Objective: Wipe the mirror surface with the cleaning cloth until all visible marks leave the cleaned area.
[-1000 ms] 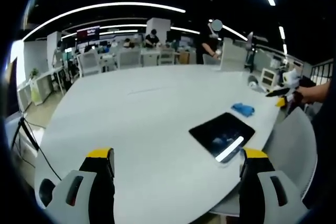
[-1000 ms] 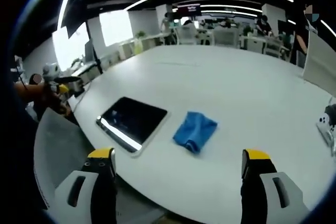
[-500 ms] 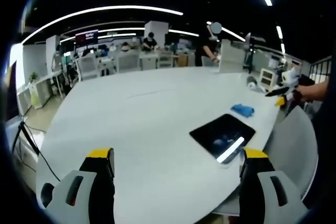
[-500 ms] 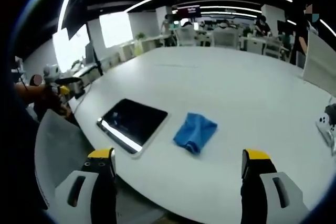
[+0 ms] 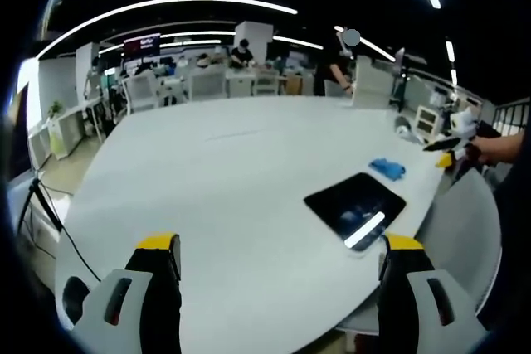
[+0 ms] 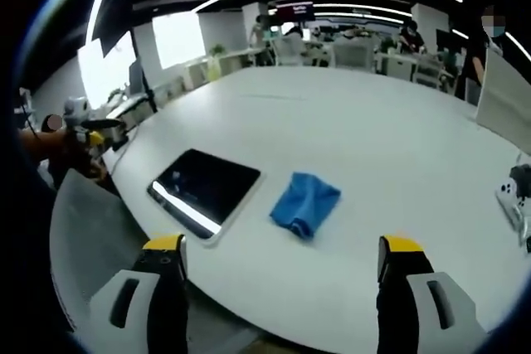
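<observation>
Mirror: lies flat near the bench edge, dark, left of the cleaning cloth, which sits crumpled just beside it, untouched. Left gripper and right gripper: jaws wide, empty, held off the bench. Step in hand, by judgement: approach; next, the right gripper must descend and pinch the cloth.

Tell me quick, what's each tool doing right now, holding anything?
Left tool: open, holding nothing, above the table.
Right tool: open, holding nothing; the blue cloth lies beside the mirror.
</observation>
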`<state>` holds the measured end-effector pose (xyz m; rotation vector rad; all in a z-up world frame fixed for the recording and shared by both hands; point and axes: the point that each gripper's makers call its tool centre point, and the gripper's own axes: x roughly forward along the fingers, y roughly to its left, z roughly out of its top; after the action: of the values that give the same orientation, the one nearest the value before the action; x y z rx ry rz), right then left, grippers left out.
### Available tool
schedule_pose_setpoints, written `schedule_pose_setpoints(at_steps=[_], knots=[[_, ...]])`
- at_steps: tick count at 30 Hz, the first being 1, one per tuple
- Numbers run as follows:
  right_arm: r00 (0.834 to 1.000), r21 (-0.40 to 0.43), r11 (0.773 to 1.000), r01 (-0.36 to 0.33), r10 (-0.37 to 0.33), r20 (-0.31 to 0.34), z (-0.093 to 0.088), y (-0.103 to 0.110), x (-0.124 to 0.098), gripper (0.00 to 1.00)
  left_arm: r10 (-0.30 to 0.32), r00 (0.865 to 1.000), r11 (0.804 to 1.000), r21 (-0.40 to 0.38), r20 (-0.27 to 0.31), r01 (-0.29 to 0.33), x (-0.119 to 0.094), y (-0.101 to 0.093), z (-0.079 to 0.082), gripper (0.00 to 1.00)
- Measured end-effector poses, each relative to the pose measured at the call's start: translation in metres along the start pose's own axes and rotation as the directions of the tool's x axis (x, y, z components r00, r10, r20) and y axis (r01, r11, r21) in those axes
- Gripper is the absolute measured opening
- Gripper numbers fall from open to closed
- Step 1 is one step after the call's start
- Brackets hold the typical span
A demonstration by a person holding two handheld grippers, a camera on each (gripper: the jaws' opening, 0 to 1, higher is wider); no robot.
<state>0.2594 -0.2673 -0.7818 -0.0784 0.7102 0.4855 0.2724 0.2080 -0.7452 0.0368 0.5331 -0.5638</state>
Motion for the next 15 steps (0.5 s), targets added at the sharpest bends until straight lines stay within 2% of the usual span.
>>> schedule_pose_setpoints(at_steps=[2,8,10,12,13,15], knots=[[1.0,0.026,1.0,-0.009,0.008,0.019,0.005,0.001,0.0,0.93,0.0,1.0,1.0,-0.002,-0.002,0.0,0.0,0.001,-0.001,1.0],[1.0,0.007,1.0,0.004,-0.005,0.014,0.013,-0.002,0.005,0.89,0.0,1.0,1.0,-0.008,0.0,0.0,0.0,0.003,-0.001,1.0],[0.999,0.009,1.0,0.03,-0.03,0.014,0.016,-0.009,0.01,0.83,0.0,1.0,1.0,-0.011,0.001,0.0,0.001,0.004,-0.001,1.0],[0.997,0.047,0.997,0.067,-0.069,0.037,0.023,-0.016,0.015,0.76,-0.001,1.0,1.0,-0.015,0.002,0.001,0.002,0.004,-0.001,1.0],[0.997,0.095,0.993,0.064,-0.068,0.046,0.026,-0.016,0.021,0.71,-0.003,1.0,1.0,-0.017,0.0,0.003,0.002,0.004,-0.002,1.0],[0.996,0.115,0.992,0.049,-0.056,0.062,0.032,-0.017,0.03,0.65,-0.008,1.0,1.0,-0.027,-0.006,0.008,0.004,0.002,-0.005,1.0]])
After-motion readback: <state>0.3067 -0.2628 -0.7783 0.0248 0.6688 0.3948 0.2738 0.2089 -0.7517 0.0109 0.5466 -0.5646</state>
